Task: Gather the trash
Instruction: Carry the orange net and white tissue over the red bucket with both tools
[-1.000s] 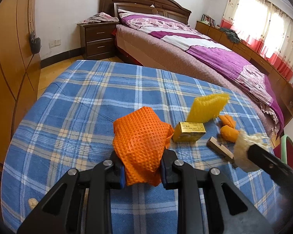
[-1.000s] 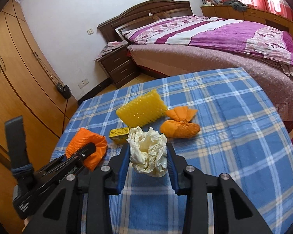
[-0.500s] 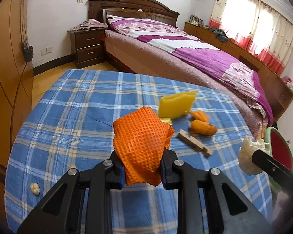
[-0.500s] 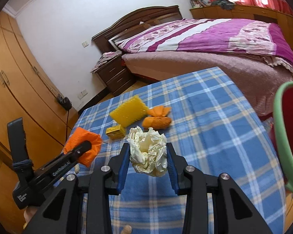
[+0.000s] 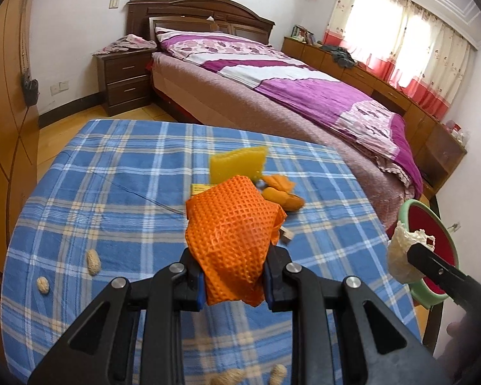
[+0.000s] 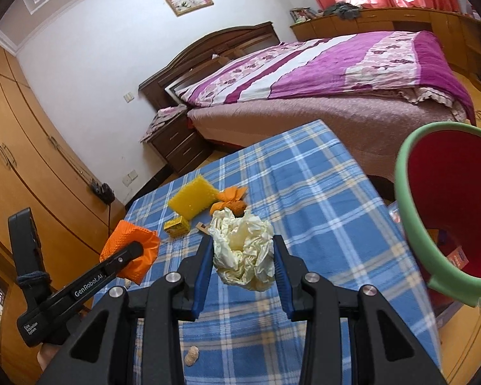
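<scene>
Both grippers are loaded so it's one trip: the left gripper (image 5: 234, 284) is clamped on the orange mesh (image 5: 232, 237), the right gripper (image 6: 243, 271) pinches the paper wad (image 6: 243, 252) near the table's right edge, close to the bin (image 6: 410, 224), with more scraps mid-table.

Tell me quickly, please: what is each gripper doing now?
Left gripper: closed on the orange mesh piece.
Right gripper: closed on the crumpled paper wad.
</scene>
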Motion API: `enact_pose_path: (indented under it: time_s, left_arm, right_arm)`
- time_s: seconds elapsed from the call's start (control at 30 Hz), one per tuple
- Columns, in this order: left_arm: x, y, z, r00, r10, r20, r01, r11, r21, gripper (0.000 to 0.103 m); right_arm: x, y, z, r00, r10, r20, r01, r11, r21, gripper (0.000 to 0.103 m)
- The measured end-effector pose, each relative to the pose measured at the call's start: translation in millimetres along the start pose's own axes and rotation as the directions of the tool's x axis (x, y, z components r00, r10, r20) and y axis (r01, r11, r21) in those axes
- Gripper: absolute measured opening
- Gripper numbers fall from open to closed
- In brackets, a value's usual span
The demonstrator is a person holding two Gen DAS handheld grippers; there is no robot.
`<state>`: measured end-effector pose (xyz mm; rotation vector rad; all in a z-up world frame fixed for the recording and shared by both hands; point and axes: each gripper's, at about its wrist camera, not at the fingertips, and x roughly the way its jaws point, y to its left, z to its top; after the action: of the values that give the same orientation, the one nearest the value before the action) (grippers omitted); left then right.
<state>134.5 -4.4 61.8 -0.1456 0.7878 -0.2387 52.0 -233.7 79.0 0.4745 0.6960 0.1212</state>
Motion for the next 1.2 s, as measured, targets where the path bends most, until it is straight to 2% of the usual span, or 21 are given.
enact_pose_path:
  time_s: [0.63, 1.2]
  left_arm:
    - [-20, -60, -7, 0.996, -0.091, -0.012, 0.092, 0.993, 0.072, 0.026]
    - [-22, -133, -8, 0.982, -0.180, -0.055, 0.187, 0.964, 0.188, 0.026]
  right_arm:
    - [-64, -48, 0, 0.993, -0.025, 0.117, 0.014, 0.995, 0.094, 0.039]
    - [-107, -103, -3, 0.977, -0.086, 0.194, 0.046, 0.978, 0.203, 0.039]
